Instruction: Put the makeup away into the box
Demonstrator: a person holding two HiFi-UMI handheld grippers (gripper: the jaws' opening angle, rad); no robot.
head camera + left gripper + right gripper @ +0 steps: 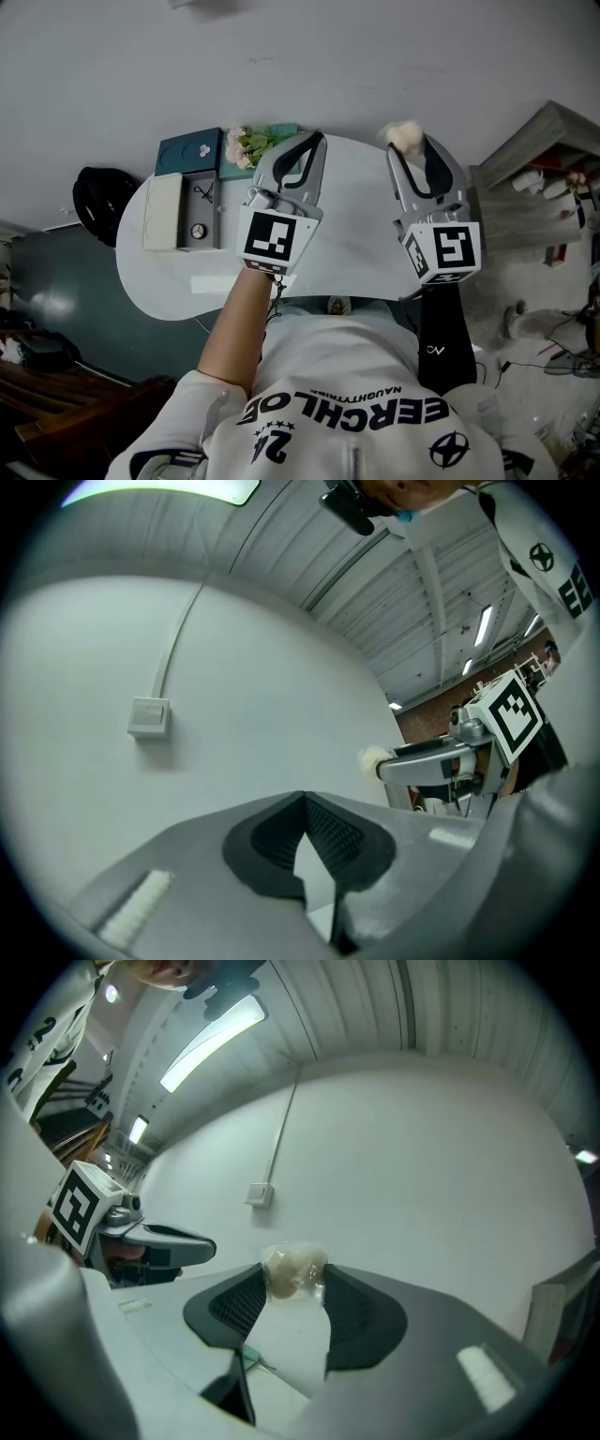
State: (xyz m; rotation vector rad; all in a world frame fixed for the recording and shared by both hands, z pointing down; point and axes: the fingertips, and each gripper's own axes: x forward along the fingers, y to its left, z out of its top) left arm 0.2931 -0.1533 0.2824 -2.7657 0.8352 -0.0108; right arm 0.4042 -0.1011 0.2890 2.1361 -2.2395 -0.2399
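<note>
A cream makeup puff (405,137) in clear wrap is pinched at the tips of my right gripper (409,142), which is shut on it and raised above the round white table (178,281). In the right gripper view the puff (292,1271) sits between the two black pads. My left gripper (312,141) is held up beside it, shut with nothing in it; its pads (333,836) meet at the tip. The open grey box (198,212) lies at the table's left, with small items inside and a cream slab (161,211) next to it.
A teal lid (187,150) and a bunch of flowers (248,145) lie behind the box. A black bag (94,197) sits left of the table, and a grey shelf (553,178) stands at the right. Both gripper views face a white wall with a switch box (148,716).
</note>
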